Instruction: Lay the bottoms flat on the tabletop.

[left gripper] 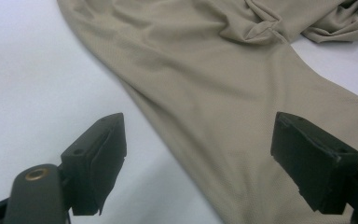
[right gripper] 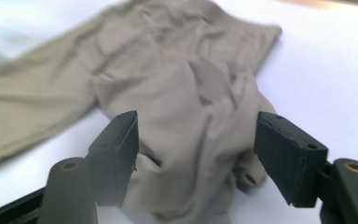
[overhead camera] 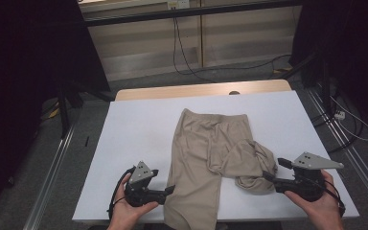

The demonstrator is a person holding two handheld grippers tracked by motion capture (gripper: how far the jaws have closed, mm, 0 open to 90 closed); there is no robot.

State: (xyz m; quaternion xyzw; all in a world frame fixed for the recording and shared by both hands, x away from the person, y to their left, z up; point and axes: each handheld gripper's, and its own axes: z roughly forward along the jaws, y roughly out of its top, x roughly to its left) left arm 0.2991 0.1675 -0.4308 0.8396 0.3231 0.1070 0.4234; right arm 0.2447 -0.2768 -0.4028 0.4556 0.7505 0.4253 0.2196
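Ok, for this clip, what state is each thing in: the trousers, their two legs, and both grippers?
Trousers: lying on the white table, waistband at the far side.
Left leg: laid out straight, cuff end hanging over the near table edge.
Right leg: bunched and folded back on itself.
Left gripper: open, at the straight leg's edge.
Right gripper: open, jaws either side of the bunched leg.

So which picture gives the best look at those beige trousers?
The high view: the beige fabric trousers appear nearly whole, one leg straight, the other bunched up. The left gripper view shows the straight leg close up; the right gripper view shows the crumpled leg, slightly blurred.
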